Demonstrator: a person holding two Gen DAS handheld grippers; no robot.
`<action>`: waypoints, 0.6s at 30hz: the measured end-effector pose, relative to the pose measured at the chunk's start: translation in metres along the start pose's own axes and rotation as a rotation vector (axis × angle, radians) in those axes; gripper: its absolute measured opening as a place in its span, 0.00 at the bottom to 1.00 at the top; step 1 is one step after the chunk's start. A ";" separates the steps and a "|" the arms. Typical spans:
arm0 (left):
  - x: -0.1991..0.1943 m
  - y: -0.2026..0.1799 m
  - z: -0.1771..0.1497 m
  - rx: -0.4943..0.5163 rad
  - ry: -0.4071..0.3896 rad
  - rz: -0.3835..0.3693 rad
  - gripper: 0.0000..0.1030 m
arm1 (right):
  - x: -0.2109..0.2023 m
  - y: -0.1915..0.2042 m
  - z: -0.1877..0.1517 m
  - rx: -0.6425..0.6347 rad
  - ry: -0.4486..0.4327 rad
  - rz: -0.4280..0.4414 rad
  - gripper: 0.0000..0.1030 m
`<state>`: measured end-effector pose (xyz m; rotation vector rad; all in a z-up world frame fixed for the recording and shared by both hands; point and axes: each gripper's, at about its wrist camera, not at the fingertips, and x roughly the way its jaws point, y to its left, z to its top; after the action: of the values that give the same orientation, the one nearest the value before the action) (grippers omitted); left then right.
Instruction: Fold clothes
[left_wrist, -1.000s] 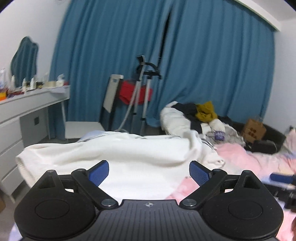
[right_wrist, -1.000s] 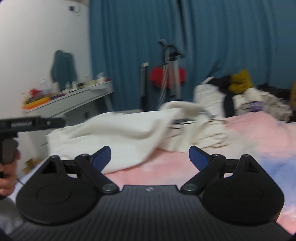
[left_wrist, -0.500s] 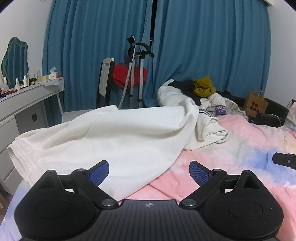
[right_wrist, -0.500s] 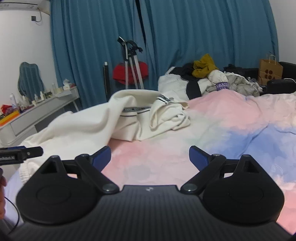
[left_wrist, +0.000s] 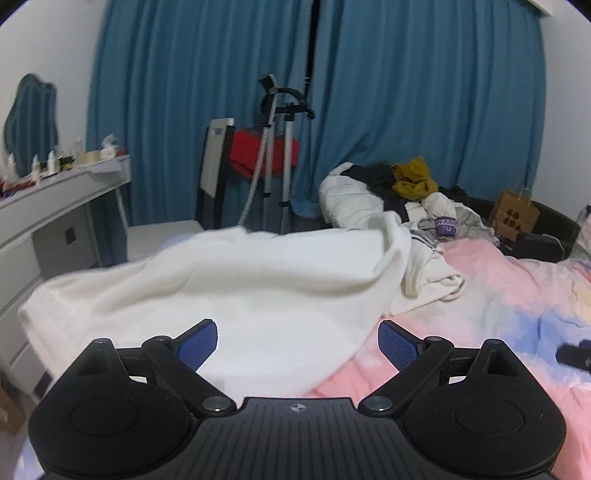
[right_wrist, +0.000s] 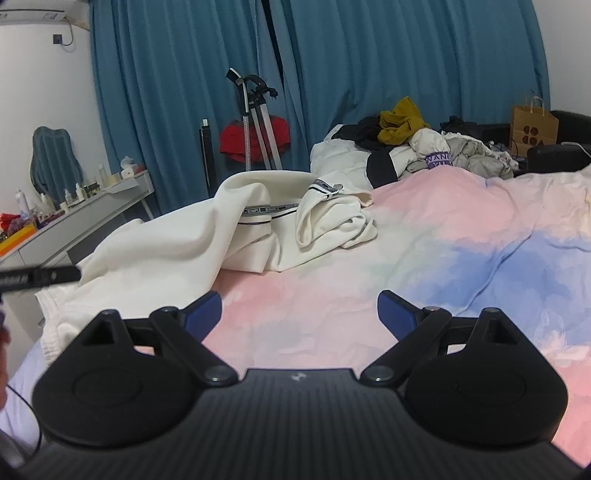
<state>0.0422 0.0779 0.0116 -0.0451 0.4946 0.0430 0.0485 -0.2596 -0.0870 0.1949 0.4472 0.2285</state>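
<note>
Cream garment (left_wrist: 229, 295) lies rumpled at twelve o'clock of the left gripper (left_wrist: 297, 341) and ten o'clock of the right gripper (right_wrist: 299, 310), both wide open, empty; bunched layers risk a multi-layer pinch, skewing the fold.

The room is lit softly and evenly, a bit dim, with no hard shadows and no glare. Both views bend like a fish's eye, so the blue curtains (left_wrist: 424, 122) curve and the corners go dark. In the left view the white garment (left_wrist: 236, 295) and the desk (left_wrist: 55, 199) look smeared and blurry. The right view is sharper
</note>
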 end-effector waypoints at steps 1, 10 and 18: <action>0.005 0.001 0.008 0.014 0.001 -0.009 0.93 | 0.000 -0.001 0.000 0.008 0.001 -0.002 0.90; 0.117 -0.056 0.091 0.155 0.011 -0.193 0.91 | 0.008 -0.016 0.002 0.068 -0.015 -0.048 0.89; 0.276 -0.128 0.136 0.093 0.264 -0.106 0.61 | 0.040 -0.040 0.004 0.036 -0.026 -0.087 0.89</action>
<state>0.3560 -0.0338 0.0042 0.0143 0.7570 -0.0909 0.0922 -0.2883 -0.1095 0.2130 0.4335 0.1325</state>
